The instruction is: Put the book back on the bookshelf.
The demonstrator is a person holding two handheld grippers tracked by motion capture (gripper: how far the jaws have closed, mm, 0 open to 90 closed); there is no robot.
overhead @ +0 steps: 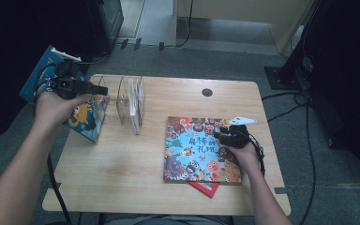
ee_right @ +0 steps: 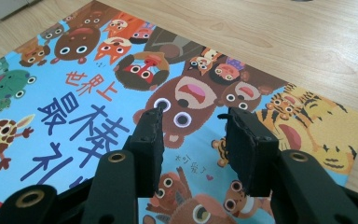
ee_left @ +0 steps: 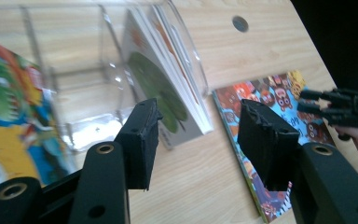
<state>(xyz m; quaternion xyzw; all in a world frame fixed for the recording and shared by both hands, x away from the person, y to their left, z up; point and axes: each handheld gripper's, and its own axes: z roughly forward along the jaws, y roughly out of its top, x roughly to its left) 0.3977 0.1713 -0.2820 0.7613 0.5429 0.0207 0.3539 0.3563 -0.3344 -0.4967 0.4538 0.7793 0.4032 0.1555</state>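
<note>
A colourful picture book (overhead: 187,154) lies flat on the right half of the wooden table (overhead: 117,168). My right gripper (overhead: 219,136) hovers over its cover, and its jaws (ee_right: 193,126) stand open above the cartoon animals (ee_right: 74,88) with nothing between them. A clear plastic rack (overhead: 122,98) at the back left holds a few thin books (ee_left: 163,79) upright. My left gripper (overhead: 102,90) is up beside the rack's left end, open and empty (ee_left: 198,130). Another colourful book (overhead: 88,121) leans at the table's left edge under that hand.
A red book (overhead: 206,188) pokes out from under the flat picture book near the front edge. A round cable hole (overhead: 207,92) sits at the table's back. Cables and a black stand base (overhead: 286,75) lie on the floor to the right.
</note>
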